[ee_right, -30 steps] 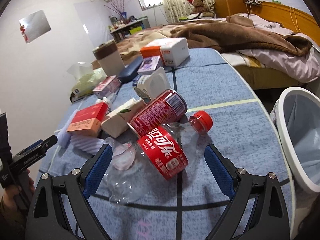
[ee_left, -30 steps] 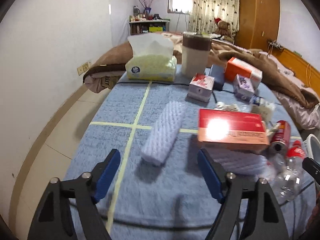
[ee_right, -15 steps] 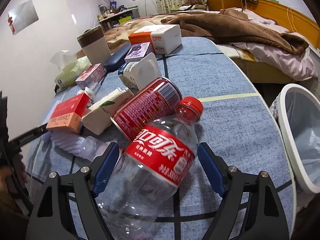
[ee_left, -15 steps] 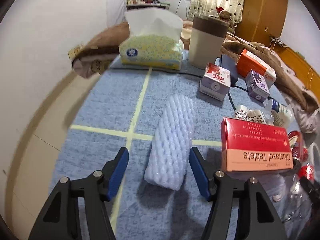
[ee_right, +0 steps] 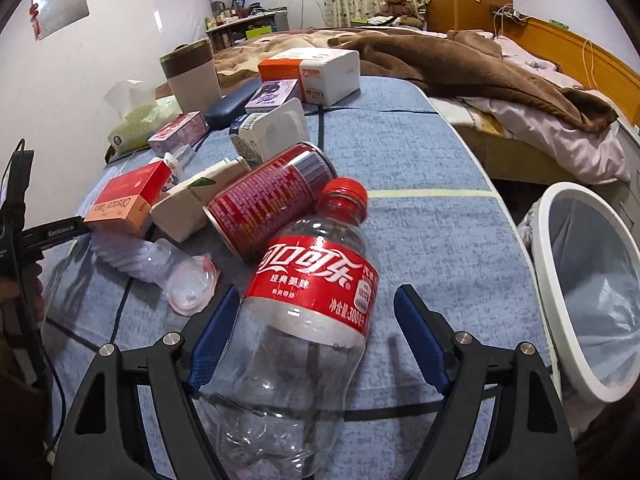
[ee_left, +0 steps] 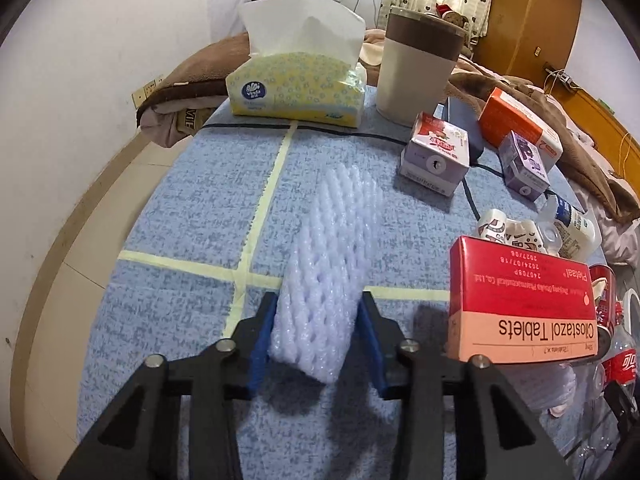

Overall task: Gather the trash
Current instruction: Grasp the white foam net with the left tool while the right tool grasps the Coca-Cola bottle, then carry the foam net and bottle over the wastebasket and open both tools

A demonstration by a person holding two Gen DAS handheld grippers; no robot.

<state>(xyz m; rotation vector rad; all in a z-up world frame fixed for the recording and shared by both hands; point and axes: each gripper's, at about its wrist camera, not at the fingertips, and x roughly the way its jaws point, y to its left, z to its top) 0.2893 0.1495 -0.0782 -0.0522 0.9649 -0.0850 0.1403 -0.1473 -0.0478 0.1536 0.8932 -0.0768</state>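
Note:
My left gripper (ee_left: 318,332) is shut on the near end of a white foam net sleeve (ee_left: 336,256) that lies on the blue cloth-covered table (ee_left: 192,216); both blue pads press its sides. My right gripper (ee_right: 316,334) is open around an empty clear Coca-Cola bottle (ee_right: 304,320) with a red cap; the left pad is close to it, the right pad stands clear. A red can (ee_right: 272,208) lies against the bottle's neck. A white trash bin (ee_right: 584,292) with a liner stands beside the table's right edge.
A red tablet box (ee_left: 520,304) sits right of the sleeve. Behind are a tissue box (ee_left: 296,88), a tall cup (ee_left: 416,68), small cartons (ee_left: 436,156), an orange-and-white box (ee_right: 312,74) and a crushed clear cup (ee_right: 188,276). A bed lies beyond.
My left gripper moved forward and closed on the foam sleeve. My right gripper moved forward so the bottle now lies between its open fingers.

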